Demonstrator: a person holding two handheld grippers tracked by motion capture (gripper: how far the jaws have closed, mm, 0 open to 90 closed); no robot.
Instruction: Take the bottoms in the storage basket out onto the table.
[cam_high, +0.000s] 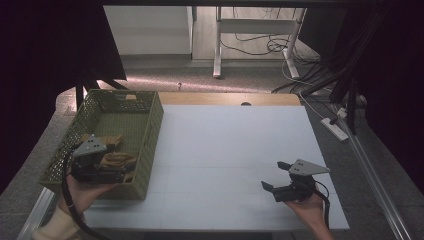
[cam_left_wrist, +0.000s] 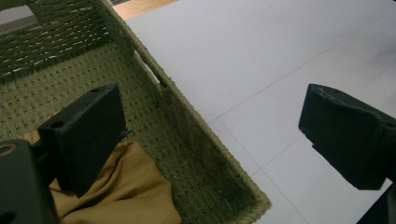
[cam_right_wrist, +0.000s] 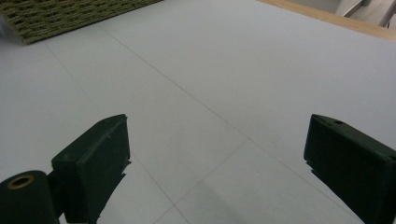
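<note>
- The mustard-brown cloth (cam_high: 114, 159) lies bunched in the near end of the green woven basket (cam_high: 150, 131), which sits at the left side of the white counter (cam_high: 235, 150).
- The left gripper (cam_high: 95, 167) hangs over the near part of the basket. Its jaws are spread wide with nothing between them.
- In the left gripper view, one jaw stands inside the basket just above the cloth (cam_left_wrist: 121, 186), while the other hangs outside, over the counter (cam_left_wrist: 261, 70). The basket's right wall (cam_left_wrist: 187, 135) passes between the two.
- Whether the inner jaw touches the cloth cannot be told; no fold is pinched.
- The right gripper (cam_high: 280, 176) is held near the right, near edge of the counter, well apart from the basket, with its jaws parted wide and empty.
- The right gripper view looks across bare counter (cam_right_wrist: 224, 79) towards a corner of the basket (cam_right_wrist: 60, 16) at far left.
- Judged from how things lie, the work on the cloth is at its very start: nothing is gripped and nothing lies on the counter surface.
- What looks left is nearly everything: bringing both left jaws over the cloth, closing on a fold, and lifting it clear of the basket.
</note>
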